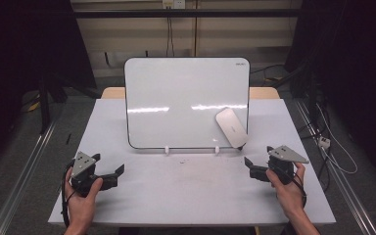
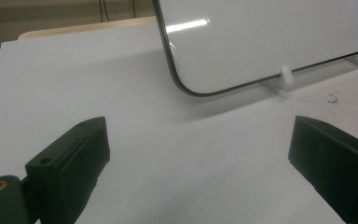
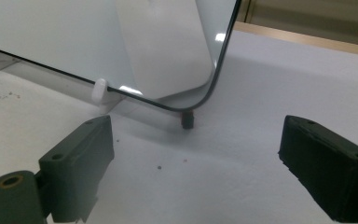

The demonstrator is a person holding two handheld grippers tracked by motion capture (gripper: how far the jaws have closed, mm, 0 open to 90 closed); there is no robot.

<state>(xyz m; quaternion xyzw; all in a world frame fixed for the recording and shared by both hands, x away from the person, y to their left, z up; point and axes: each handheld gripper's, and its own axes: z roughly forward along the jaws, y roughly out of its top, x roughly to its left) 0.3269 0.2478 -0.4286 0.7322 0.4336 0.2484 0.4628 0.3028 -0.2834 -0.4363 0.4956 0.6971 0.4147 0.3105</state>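
A white dry-erase board [image 1: 176,98] stands propped on the table, leaning back on two small white clips [image 1: 167,149]. A white oblong eraser [image 1: 231,127] clings to its lower right corner, tilted. My left gripper [image 1: 108,164] rests at the front left of the table, jaws wide open and empty, facing the board's lower left corner [image 2: 186,86]. My right gripper [image 1: 258,155] sits at the front right, open and empty, and points at the board's lower right corner. In the right gripper view the eraser [image 3: 168,46] lies just beyond the open jaws [image 3: 196,130]. The left gripper's jaws [image 2: 198,135] frame bare table.
The white table [image 1: 191,196] has a few dark specks [image 2: 333,96] in front of the board. A small dark piece [image 3: 187,120] sits under the board's right corner. Cables [image 1: 333,147] and metal rails lie on the floor at both sides.
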